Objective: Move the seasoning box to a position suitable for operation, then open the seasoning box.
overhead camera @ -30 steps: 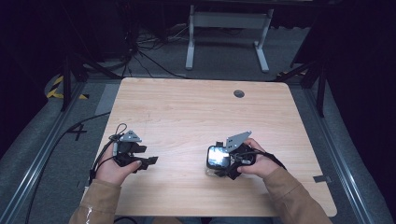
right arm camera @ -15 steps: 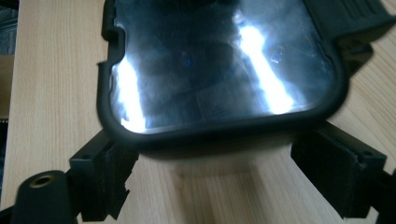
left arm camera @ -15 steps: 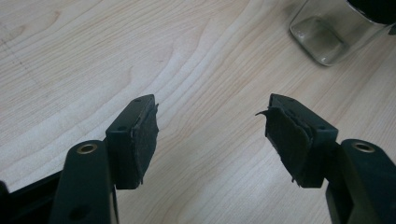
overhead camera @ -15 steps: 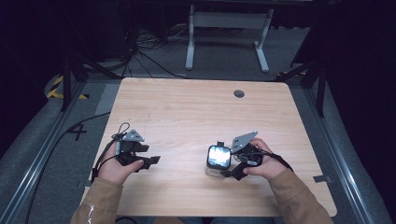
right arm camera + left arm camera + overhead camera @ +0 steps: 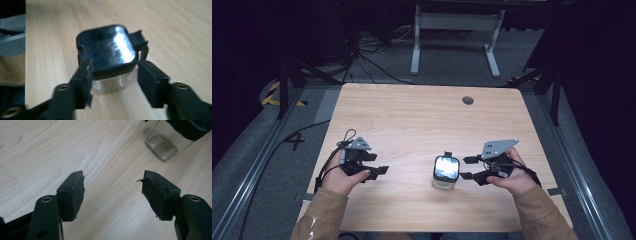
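One jar, two open claws.

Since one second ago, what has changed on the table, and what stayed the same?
The right tongs let go of the glass jar and drew back to the right; their jaws now stand open beside its black lid, apart from it in the high view. The jar stands upright where it was. The left tongs stayed open and empty, almost in the same place on the wooden table.
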